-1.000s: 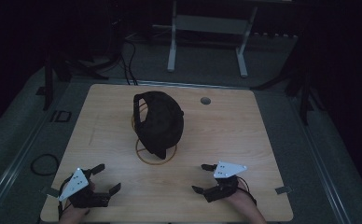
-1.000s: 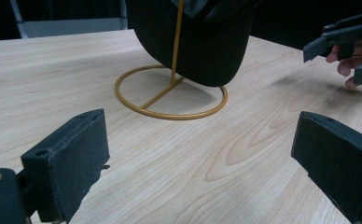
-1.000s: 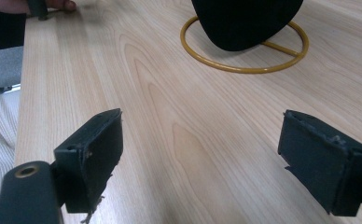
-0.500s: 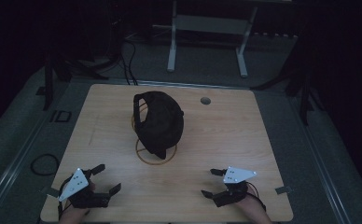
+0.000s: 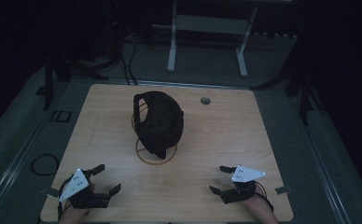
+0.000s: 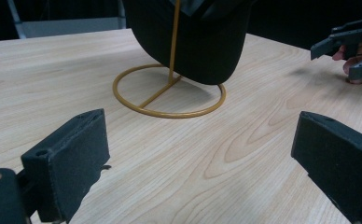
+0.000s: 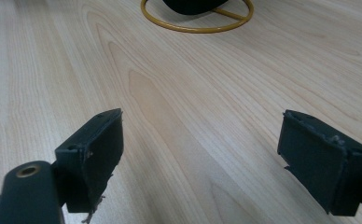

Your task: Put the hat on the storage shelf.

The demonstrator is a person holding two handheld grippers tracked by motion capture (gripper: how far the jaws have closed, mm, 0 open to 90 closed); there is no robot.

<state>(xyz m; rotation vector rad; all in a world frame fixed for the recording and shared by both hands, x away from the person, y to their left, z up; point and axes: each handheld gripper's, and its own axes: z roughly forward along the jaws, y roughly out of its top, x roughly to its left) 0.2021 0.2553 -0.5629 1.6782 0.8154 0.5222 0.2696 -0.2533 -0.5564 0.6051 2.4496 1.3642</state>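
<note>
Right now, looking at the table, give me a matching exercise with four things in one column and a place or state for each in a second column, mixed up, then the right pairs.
Column one:
1. black cap
2. gold wire stand
3. left gripper
4. right gripper

Column two:
A. open, at the near right of the table
B. ring base resting flat on the wooden table
C. hanging on the stand, at the middle of the table
D. open, at the near left corner of the table

Pairs: 1-C, 2-B, 3-D, 4-A
</note>
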